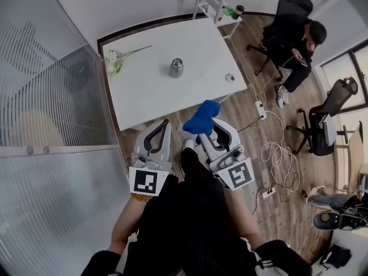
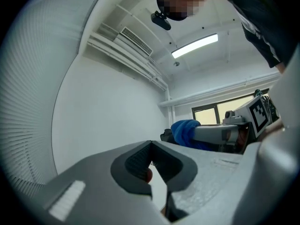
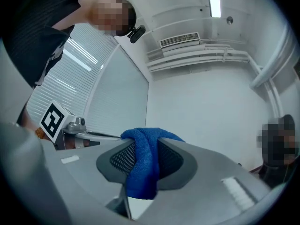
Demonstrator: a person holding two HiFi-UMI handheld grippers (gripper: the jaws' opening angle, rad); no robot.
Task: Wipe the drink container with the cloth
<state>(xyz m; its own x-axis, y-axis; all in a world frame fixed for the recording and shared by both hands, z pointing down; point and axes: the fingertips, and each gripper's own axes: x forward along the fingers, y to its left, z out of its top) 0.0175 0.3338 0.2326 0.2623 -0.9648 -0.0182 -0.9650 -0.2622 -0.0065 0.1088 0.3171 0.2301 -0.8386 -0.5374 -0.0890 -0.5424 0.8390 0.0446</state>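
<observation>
A small metal drink container (image 1: 176,68) stands upright near the middle of the white table (image 1: 144,96). Both grippers are held close to the person's body, short of the table's near edge and pointing upward. My right gripper (image 1: 208,126) is shut on a blue cloth (image 1: 201,118). In the right gripper view the cloth (image 3: 143,168) is pinched between the jaws and bunches over their tips (image 3: 152,142). My left gripper (image 1: 165,122) is shut with nothing in it, and its tips (image 2: 151,146) meet. The left gripper view also shows the cloth (image 2: 185,130).
A sprig of flowers (image 1: 115,59) lies at the table's left end, and a small round object (image 1: 230,77) sits near its right edge. Beyond are a white shelf with bottles (image 1: 221,10), a seated person (image 1: 293,36), office chairs (image 1: 328,125) and floor cables (image 1: 276,154). A glass partition (image 1: 52,114) stands left.
</observation>
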